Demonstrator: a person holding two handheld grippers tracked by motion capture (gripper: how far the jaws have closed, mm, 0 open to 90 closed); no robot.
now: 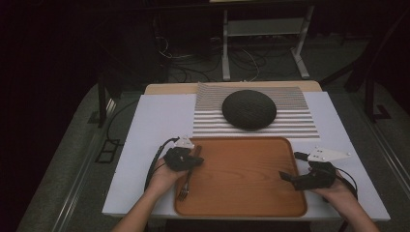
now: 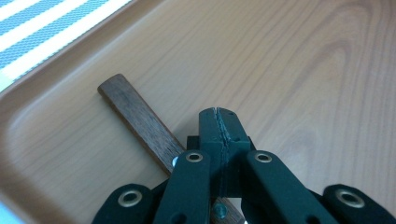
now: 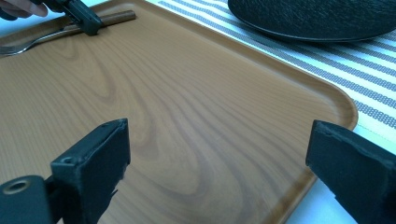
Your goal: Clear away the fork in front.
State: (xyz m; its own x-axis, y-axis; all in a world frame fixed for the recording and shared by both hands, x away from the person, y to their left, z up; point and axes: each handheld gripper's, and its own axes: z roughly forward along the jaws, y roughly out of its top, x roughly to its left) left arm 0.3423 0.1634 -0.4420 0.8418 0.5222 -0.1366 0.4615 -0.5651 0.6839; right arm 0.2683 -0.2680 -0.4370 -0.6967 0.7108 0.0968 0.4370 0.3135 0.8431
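A fork (image 1: 185,186) with a dark wooden handle (image 2: 135,114) lies along the left side of the orange-brown wooden tray (image 1: 241,141), tines toward the near edge. My left gripper (image 1: 196,158) sits over the handle with its jaws pressed together (image 2: 218,126); the handle runs underneath them, not between them. In the right gripper view the same gripper (image 3: 88,23) rests on the fork (image 3: 28,44) at the tray's far corner. My right gripper (image 1: 291,166) hovers at the tray's right edge, its jaws wide apart (image 3: 217,154) with nothing between them.
A dark round plate (image 1: 249,108) lies upside down on a striped placemat (image 1: 300,126) behind the tray. A white board (image 1: 150,130) covers the tabletop. Beyond the table stand a desk frame (image 1: 263,29) and floor cables.
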